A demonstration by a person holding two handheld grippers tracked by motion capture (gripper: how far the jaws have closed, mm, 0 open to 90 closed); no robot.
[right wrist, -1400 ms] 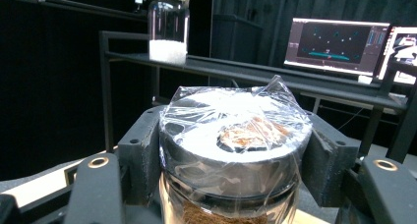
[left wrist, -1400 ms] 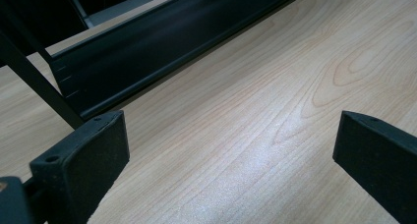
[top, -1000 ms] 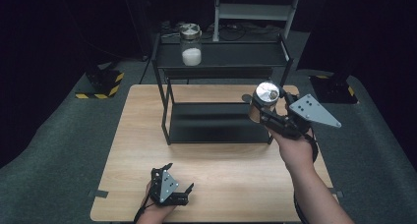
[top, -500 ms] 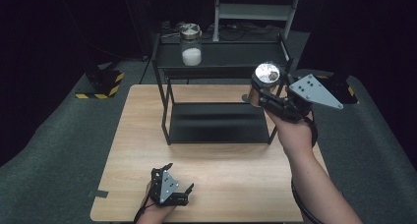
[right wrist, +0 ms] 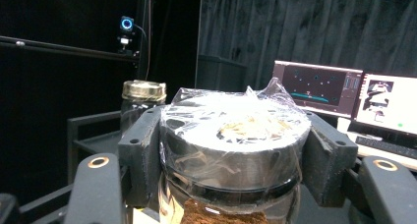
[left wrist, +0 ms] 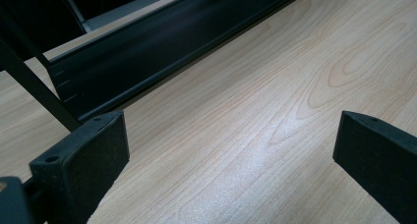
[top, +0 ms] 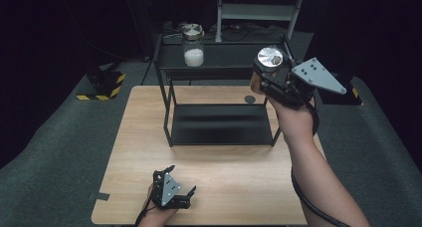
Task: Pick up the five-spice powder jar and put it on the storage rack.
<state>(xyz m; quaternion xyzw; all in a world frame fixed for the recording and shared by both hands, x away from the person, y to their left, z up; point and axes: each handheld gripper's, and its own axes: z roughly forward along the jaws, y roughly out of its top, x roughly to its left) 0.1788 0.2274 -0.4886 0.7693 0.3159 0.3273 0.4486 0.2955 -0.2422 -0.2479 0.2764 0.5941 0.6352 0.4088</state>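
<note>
Since one second ago the right gripper (top: pixel 271 70) has risen with its jar from beside the black two-tier metal rack (top: pixel 219 62) to the level of the rack's top shelf, at that shelf's right end. Its fingers (right wrist: pixel 142 150) are clamped on the lid of the glass jar with a silver, film-wrapped lid and brown contents (right wrist: pixel 235 150), held upright just off the rack's right-hand post. On the top shelf, towards the rack's left, stands a second glass jar with a gold lid and white contents (top: pixel 193 45), well apart from the held jar. Left gripper (top: pixel 174 194) rests on the light wooden desk (top: pixel 129 152) in front of the rack, fingers (left wrist: pixel 88 155) apart, bare desk between them. Small dark round mark (top: pixel 249 99) lies on the desk behind the rack's lower shelf.
</note>
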